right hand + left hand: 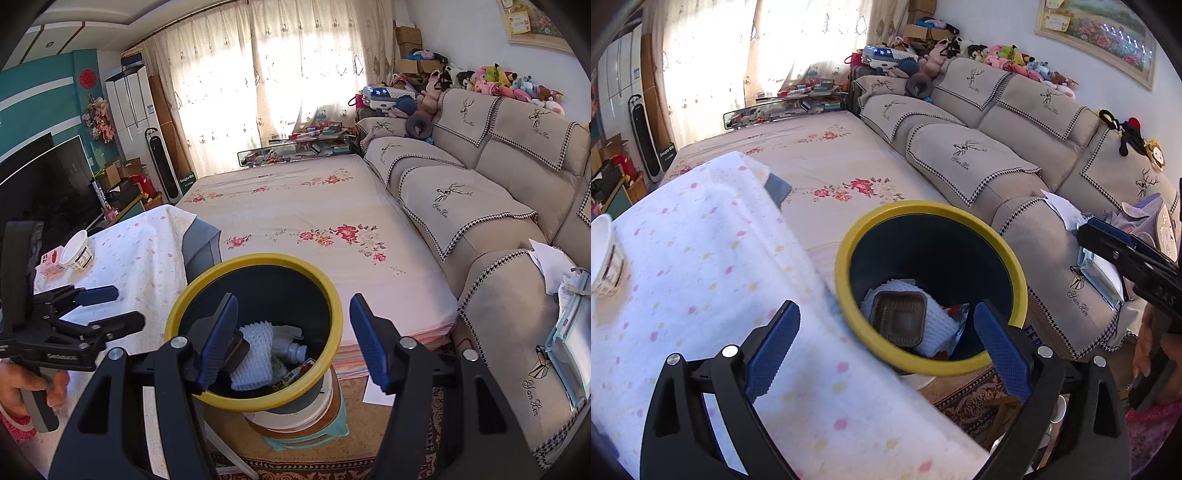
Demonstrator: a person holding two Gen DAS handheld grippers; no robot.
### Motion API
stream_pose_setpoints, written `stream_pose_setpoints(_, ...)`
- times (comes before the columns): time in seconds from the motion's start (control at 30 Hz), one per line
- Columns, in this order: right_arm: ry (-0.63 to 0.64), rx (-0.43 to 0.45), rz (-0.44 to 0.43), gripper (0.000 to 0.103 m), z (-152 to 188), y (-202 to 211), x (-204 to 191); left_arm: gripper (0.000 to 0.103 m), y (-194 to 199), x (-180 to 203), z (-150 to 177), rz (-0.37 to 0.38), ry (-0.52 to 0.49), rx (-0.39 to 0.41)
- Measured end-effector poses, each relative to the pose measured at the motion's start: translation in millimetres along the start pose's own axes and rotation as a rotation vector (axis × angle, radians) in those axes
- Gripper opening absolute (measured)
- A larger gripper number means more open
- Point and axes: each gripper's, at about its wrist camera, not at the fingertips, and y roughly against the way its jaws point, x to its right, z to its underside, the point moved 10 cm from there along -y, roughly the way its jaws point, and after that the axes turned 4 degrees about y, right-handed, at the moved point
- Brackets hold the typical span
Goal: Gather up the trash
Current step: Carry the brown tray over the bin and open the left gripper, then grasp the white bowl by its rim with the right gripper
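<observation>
A dark trash bin with a yellow rim (931, 206) (258, 260) stands between the table and the sofa. In it lie a brown plastic tray (899, 317), a white foam net (255, 354), a small white bottle (295, 350) and a red wrapper (956, 314). My left gripper (882, 321) (118, 306) is open wide at the bin's near rim, with nothing between its blue pads. My right gripper (291, 306) (1108, 240) hangs open above the bin, also empty. On the table stand a white paper cup (77, 251) (605, 254) and a pink carton (51, 264).
The table's white dotted cloth (701, 258) lies left of the bin. A flowered bed (314, 206) is behind it and a beige sofa (480, 206) to the right. Loose papers (550, 266) and a plastic packet (572, 343) lie on the sofa. A white sheet (376, 395) lies on the rug.
</observation>
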Motion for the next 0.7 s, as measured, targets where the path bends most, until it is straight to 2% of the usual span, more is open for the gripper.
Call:
stream_pose_setpoints(0.27,0.060,-0.028,-0.062,0.061,-7.4,-20.7,-63.3,0.095,90.3,-100.3,46.5,-0.116,0.121,0.096)
stream_pose_setpoints(0.37,0.080,-0.036,-0.120,0.061,-13.2,-29.4,-98.3,0.095,125.0,-144.1,65.5,-0.172,0.170,0.130)
stream_pose_setpoints(0.7,0.222,-0.039,-0.288,0.061,-47.4,-55.0,-252.7,0.097,222.5,-293.3,123.4,-0.398,0.322,0.253)
